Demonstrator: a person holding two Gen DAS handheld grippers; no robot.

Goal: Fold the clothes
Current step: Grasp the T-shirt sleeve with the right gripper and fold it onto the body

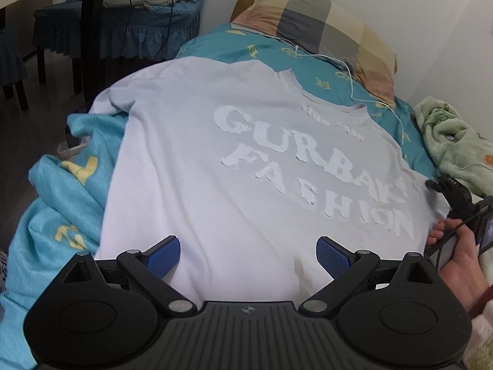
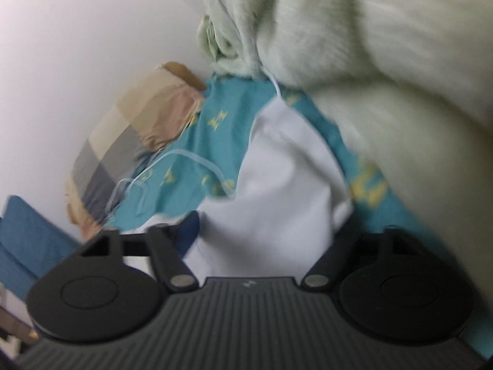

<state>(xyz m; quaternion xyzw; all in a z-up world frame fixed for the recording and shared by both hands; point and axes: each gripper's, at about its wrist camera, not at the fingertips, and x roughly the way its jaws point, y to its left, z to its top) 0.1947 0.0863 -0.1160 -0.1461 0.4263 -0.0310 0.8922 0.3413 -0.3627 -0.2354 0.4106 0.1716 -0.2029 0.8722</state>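
Note:
A white T-shirt (image 1: 215,160) with raised white lettering lies spread flat on the bed, collar toward the pillow. My left gripper (image 1: 248,254) is open just above the shirt's lower hem, blue pads wide apart, holding nothing. My right gripper (image 1: 443,191) shows in the left wrist view at the shirt's right edge, held by a hand. In the blurred right wrist view, white shirt cloth (image 2: 277,185) bunches up between the right gripper's (image 2: 265,234) arms, and its right finger is hidden under the cloth. Its arms stand wide apart.
A teal bedsheet (image 1: 323,71) with yellow print covers the bed. A checked pillow (image 1: 323,21) and a white cable (image 1: 351,74) lie at the head. A pale green fleece blanket (image 1: 456,141) lies at the right. A light blue blanket (image 1: 55,215) hangs at the left. Chairs (image 1: 123,24) stand beyond.

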